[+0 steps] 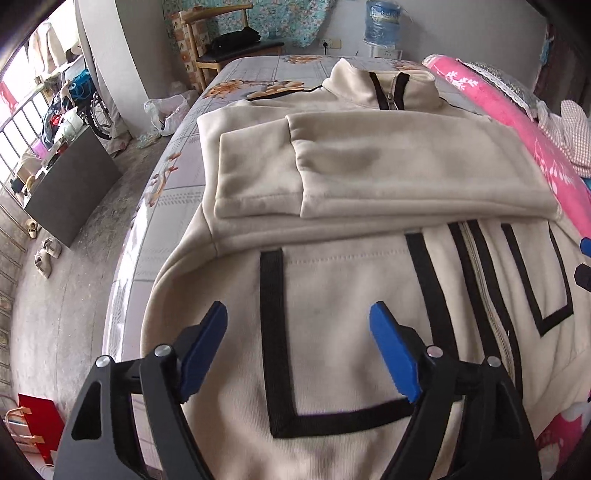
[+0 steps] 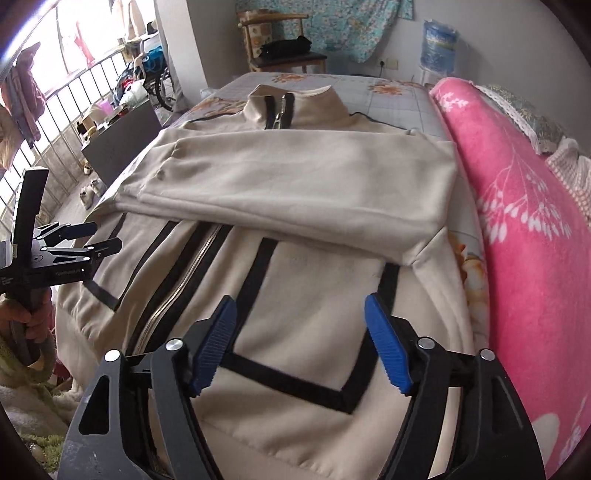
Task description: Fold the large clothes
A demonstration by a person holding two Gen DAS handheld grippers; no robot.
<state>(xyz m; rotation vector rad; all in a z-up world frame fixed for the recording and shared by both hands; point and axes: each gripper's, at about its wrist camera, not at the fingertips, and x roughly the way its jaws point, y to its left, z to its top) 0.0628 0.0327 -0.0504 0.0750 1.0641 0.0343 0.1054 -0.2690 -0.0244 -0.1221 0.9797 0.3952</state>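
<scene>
A cream zip-up jacket with black trim (image 1: 332,288) (image 2: 303,280) lies flat on the bed, collar at the far end. Both sleeves (image 1: 369,173) (image 2: 295,184) are folded across its chest. My left gripper (image 1: 297,314) is open and empty, hovering over the jacket's lower left pocket area. It also shows in the right wrist view (image 2: 94,234) at the left edge. My right gripper (image 2: 299,306) is open and empty, hovering over the lower right pocket area. Its tips peek in at the right edge of the left wrist view (image 1: 584,264).
The bed has a grey floral sheet (image 1: 255,74) (image 2: 399,96). A rolled pink blanket (image 1: 517,122) (image 2: 524,221) lies along the jacket's right side. A wooden chair (image 1: 229,44) (image 2: 284,44) and a water jug (image 1: 382,22) stand beyond the bed. The floor drops off on the left (image 1: 66,277).
</scene>
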